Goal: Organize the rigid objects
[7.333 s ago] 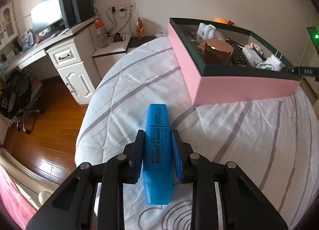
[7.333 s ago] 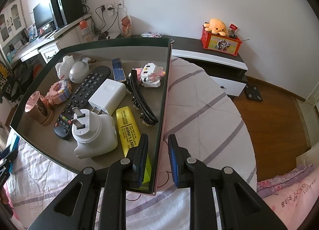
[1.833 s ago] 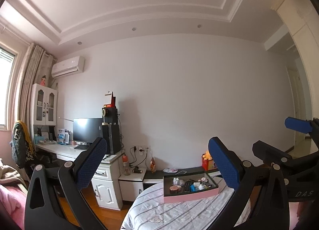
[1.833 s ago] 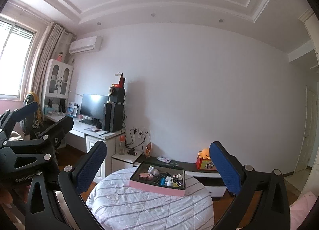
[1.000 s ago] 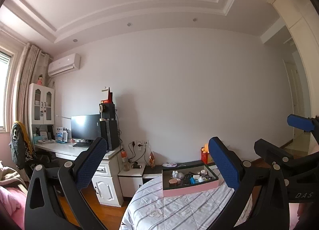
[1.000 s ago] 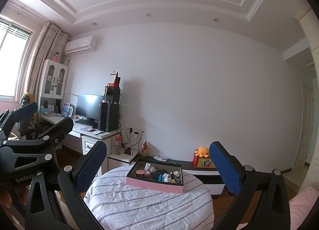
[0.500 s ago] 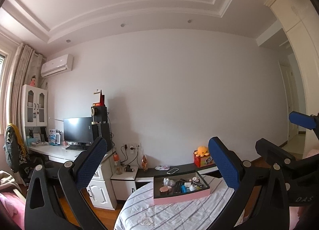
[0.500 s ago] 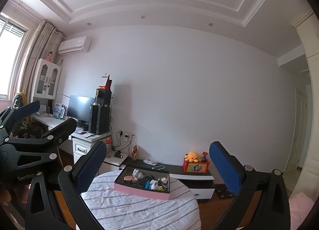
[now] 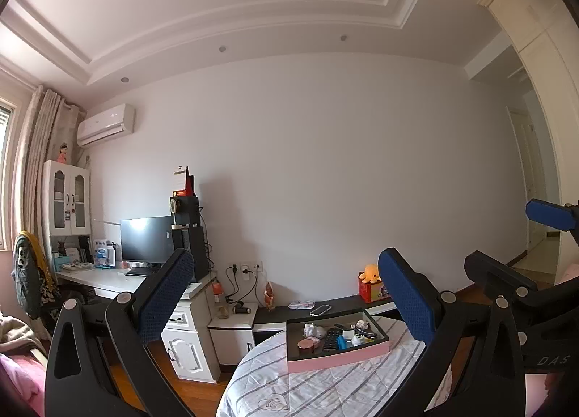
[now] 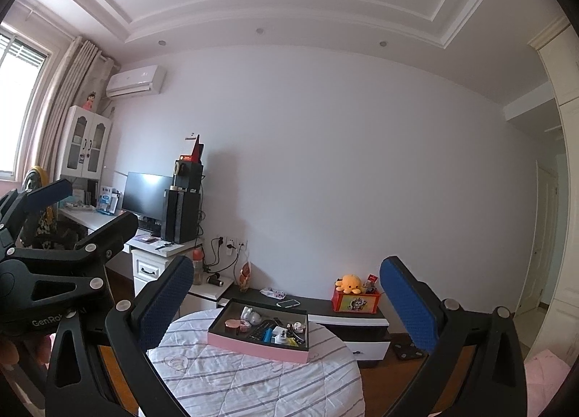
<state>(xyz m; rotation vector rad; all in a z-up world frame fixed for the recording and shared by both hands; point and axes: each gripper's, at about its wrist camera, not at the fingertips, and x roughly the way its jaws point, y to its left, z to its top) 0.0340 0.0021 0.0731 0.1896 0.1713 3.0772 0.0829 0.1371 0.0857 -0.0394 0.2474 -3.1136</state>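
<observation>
A pink box with a dark lining (image 9: 336,359) (image 10: 253,344) sits on the round bed with striped cover (image 9: 307,391) (image 10: 253,381), far from me. It holds several small objects, among them a blue highlighter (image 9: 340,342) (image 10: 267,335), a black remote (image 9: 330,337) and a white plug (image 10: 282,335). My left gripper (image 9: 286,294) is wide open and empty, raised well back from the bed. My right gripper (image 10: 286,294) is wide open and empty too. Each gripper shows at the edge of the other's view.
A white desk with monitor and speakers (image 9: 144,247) (image 10: 148,196) stands at the left. A low dark cabinet (image 10: 325,308) behind the bed carries an orange plush on a red box (image 10: 353,294) and a phone (image 10: 288,303). Wooden floor surrounds the bed.
Both grippers have pulled far back from the bed and opened wide. The blue highlighter that the left gripper held now lies in the box. Over the last second the views drift slightly.
</observation>
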